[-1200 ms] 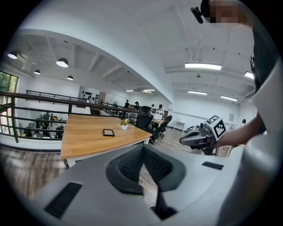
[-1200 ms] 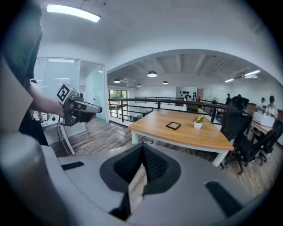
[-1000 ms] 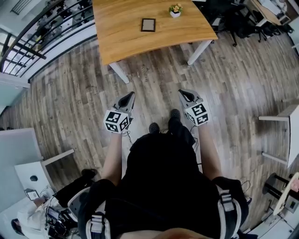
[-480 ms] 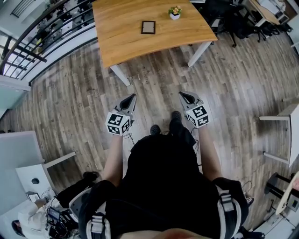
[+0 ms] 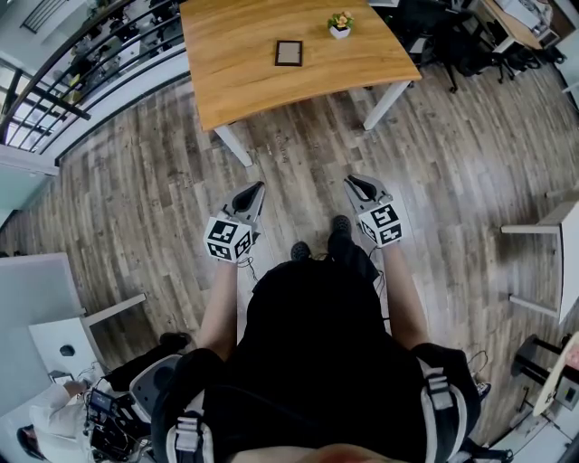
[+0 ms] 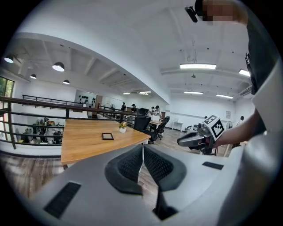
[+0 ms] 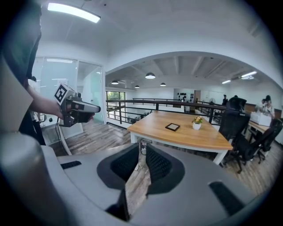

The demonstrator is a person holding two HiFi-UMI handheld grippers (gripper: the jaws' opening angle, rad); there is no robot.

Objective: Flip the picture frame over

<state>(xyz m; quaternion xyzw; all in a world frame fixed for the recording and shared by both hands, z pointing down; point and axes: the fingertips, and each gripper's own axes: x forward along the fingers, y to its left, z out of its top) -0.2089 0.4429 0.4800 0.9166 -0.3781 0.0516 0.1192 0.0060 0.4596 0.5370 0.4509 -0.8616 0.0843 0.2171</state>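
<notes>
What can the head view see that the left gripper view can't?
Only the head view shows the person's shoes and the marker cube on top of the left gripper. Only the left gripper view shows the ceiling lights, the people far behind, and that gripper's jaws shut with nothing between them. Both show the wooden table, the picture frame lying flat on it, the little potted plant, and the right gripper, whose jaws are opening with nothing between them.
</notes>
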